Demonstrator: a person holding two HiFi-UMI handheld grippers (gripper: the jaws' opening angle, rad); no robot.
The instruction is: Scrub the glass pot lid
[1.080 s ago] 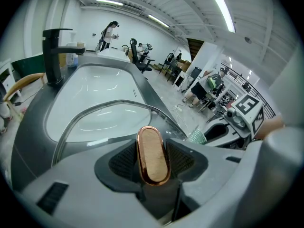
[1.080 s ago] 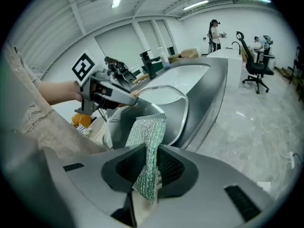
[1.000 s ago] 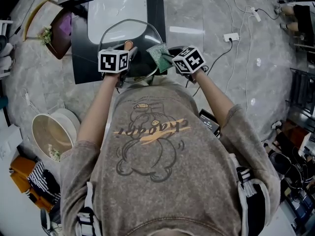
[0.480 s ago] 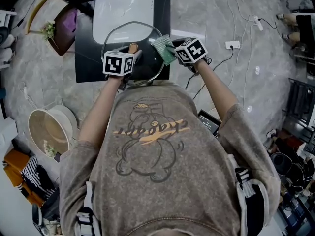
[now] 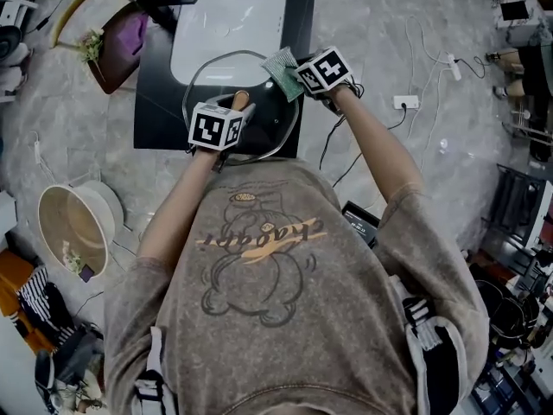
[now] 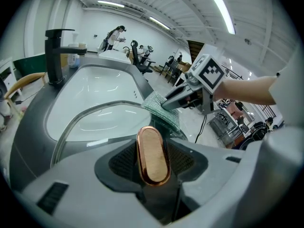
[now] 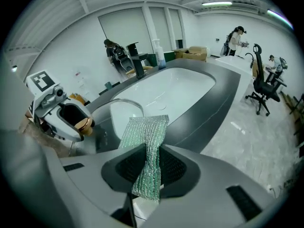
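The cloth (image 5: pixel 281 61) has swept away from the person across the glass. A second ago it sat on the near side of the knob (image 5: pixel 240 100), to its right; now it is out at the lid's far right rim. The right gripper (image 5: pixel 301 74) has gone with it.

The lid (image 5: pixel 268 121) lies roughly flat, part over the dark bench (image 5: pixel 155 102) and part over the near end of the white sink (image 5: pixel 229 15). It is held by its knob alone. The left gripper (image 5: pixel 229 118) has its jaws clamped on that oval knob, a pad on each flank, the knob's long axis running straight out along the jaws. From there the glass spreads away and forward.

The right jaws are pinched shut on the green cloth, whose free end fans out beyond their tips. In the left gripper view that end looks to rest on the rim, though I can't be sure it presses.

Here's the relation that counts: the cloth is beyond the knob and to its right, with the whole left half of the glass on the knob's other side. The right gripper is the only free one, so I'd judge the next stroke comes back toward the knob or follows the rim leftward, while the left keeps the lid level.
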